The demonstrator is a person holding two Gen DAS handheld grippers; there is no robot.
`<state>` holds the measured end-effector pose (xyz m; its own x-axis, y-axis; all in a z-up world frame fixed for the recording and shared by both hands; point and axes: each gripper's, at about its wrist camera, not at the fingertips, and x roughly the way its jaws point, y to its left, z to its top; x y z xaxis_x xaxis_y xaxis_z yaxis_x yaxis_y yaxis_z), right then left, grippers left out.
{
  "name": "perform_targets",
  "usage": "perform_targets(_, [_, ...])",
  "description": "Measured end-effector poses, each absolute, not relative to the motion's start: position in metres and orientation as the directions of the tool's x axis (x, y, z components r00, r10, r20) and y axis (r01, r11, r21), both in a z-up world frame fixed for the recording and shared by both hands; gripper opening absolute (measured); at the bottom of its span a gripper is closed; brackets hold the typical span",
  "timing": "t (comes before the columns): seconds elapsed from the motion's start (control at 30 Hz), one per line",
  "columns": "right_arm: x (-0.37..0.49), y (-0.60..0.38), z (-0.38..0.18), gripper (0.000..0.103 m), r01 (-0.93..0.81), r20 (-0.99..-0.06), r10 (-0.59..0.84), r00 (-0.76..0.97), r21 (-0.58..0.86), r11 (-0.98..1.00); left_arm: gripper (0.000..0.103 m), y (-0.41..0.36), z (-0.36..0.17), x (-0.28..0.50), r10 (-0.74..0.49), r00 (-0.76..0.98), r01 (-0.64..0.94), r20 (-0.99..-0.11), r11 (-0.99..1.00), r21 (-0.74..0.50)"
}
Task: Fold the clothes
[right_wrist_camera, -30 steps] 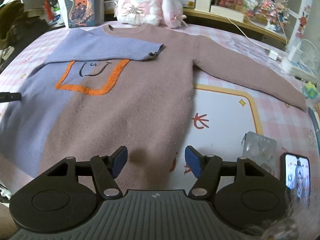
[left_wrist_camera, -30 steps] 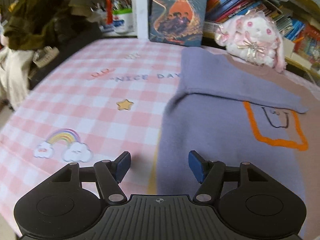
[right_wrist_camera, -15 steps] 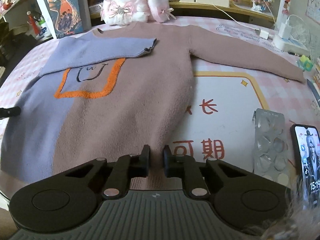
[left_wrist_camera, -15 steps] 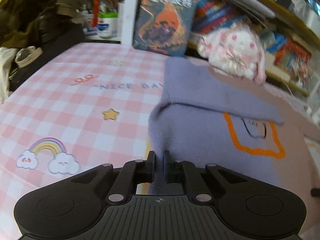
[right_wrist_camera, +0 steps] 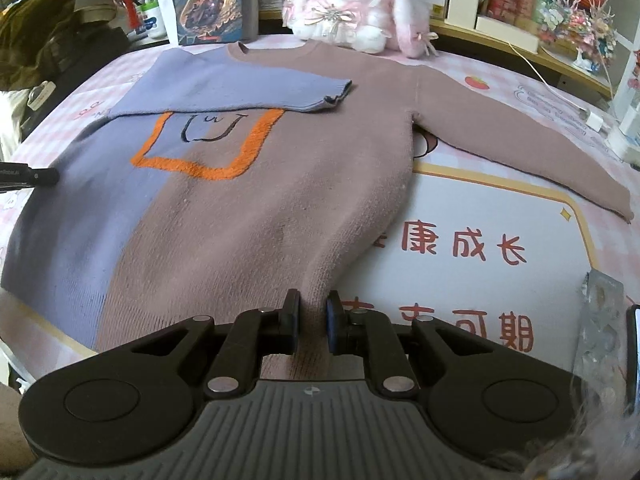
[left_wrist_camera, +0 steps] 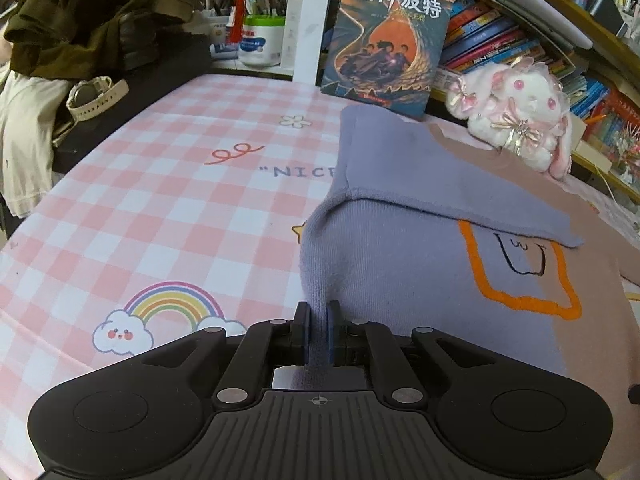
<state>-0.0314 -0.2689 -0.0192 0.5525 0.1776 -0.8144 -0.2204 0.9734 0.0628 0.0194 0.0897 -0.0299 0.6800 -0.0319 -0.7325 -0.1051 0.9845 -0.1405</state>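
Observation:
A purple and brown sweater [right_wrist_camera: 248, 208] with an orange square on the chest lies flat on the pink checked table. Its purple sleeve [right_wrist_camera: 240, 88] is folded across the chest; the brown sleeve [right_wrist_camera: 520, 148] lies stretched out to the right. My left gripper [left_wrist_camera: 318, 334] is shut on the purple hem corner of the sweater [left_wrist_camera: 400, 272] and lifts it a little. My right gripper [right_wrist_camera: 310, 324] is shut on the brown hem of the sweater. The tip of the left gripper shows at the left edge of the right wrist view [right_wrist_camera: 28, 176].
A plush rabbit [right_wrist_camera: 352, 8] and a book [left_wrist_camera: 388, 36] stand at the back by the collar. A blister pack [right_wrist_camera: 600, 320] and a phone [right_wrist_camera: 634, 360] lie at the right. Dark clothes [left_wrist_camera: 72, 20] and a watch [left_wrist_camera: 96, 96] sit at the far left.
Both grippers were open above the hem a second ago. They have shut on the hem, and the left one has raised its corner.

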Motion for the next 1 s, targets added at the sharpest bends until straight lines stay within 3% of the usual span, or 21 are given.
perform_targets(0.8, [-0.0328, -0.2677, -0.0187, 0.012, -0.158, -0.813, 0.132, 0.568, 0.049, 0.986, 0.008, 0.0903, -0.0327, 0.0240, -0.074, 0.674, -0.066, -0.735, 0.985, -0.159])
perform_targets(1.0, [-0.0331, -0.2662, -0.0185, 0.012, -0.138, -0.814, 0.120, 0.569, 0.049, 0.989, 0.013, 0.0933, -0.0330, 0.0243, -0.078, 0.672, -0.053, -0.736, 0.987, -0.153])
